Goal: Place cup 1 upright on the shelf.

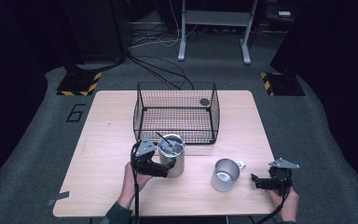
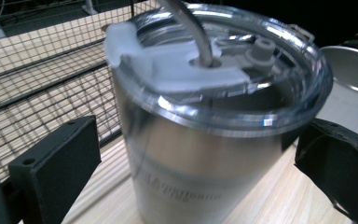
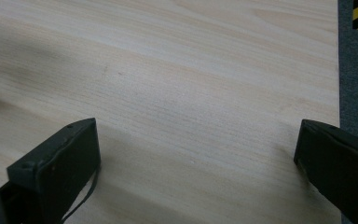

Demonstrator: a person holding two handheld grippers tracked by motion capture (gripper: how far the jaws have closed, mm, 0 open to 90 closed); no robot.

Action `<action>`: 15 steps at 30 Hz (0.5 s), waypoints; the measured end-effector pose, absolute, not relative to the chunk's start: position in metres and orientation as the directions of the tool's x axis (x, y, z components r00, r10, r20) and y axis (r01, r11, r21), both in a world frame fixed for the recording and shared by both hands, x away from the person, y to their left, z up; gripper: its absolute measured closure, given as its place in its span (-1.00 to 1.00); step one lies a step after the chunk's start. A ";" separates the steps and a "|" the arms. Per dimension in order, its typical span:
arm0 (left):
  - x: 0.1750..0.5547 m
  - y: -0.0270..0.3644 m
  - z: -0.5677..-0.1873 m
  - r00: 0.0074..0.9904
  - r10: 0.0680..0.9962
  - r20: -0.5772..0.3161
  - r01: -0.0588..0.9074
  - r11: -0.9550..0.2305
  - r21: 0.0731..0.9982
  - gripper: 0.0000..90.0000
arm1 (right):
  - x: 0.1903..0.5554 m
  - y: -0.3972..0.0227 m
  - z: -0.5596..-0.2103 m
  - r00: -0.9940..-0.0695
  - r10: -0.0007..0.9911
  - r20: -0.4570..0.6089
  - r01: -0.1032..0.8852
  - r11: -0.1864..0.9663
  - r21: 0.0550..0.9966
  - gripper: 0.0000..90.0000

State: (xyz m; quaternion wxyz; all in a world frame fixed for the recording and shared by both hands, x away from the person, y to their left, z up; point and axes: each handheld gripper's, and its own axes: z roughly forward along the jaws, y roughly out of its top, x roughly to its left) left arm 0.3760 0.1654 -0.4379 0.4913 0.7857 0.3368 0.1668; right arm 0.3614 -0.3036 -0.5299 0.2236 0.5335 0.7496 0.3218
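High view: my left tool (image 1: pixel 164 164) straddles the tumbler (image 1: pixel 173 156) on the worktop (image 1: pixel 98 140) by the basket (image 1: pixel 176 112), jaws spread, unclenched; next I squeeze; right tool (image 1: pixel 259 179) idle, released.

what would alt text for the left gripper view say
A steel tumbler with a clear lid and a straw stands on the wooden table between the left tool's two open black jaws, not clamped. A wire basket stands behind it on the left, and the rim of a metal mug shows at the right.
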 end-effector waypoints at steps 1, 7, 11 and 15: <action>0.377 0.163 -0.438 0.718 0.692 -0.071 0.365 -0.288 0.885 -1.00 | 0.361 -0.304 -0.530 -0.331 0.944 0.008 0.656 0.224 0.721 -1.00; 0.383 0.151 -0.437 0.722 0.688 -0.072 0.350 -0.273 0.896 -1.00 | 0.361 -0.304 -0.530 -0.331 0.944 0.008 0.656 0.224 0.721 -1.00; 0.386 0.148 -0.438 0.718 0.690 -0.090 0.354 -0.251 0.901 -1.00 | 0.361 -0.304 -0.530 -0.331 0.944 0.008 0.656 0.224 0.721 -1.00; 0.390 0.145 -0.440 0.711 0.697 -0.093 0.355 -0.242 0.903 -1.00 | 0.361 -0.304 -0.530 -0.331 0.944 0.008 0.656 0.224 0.721 -1.00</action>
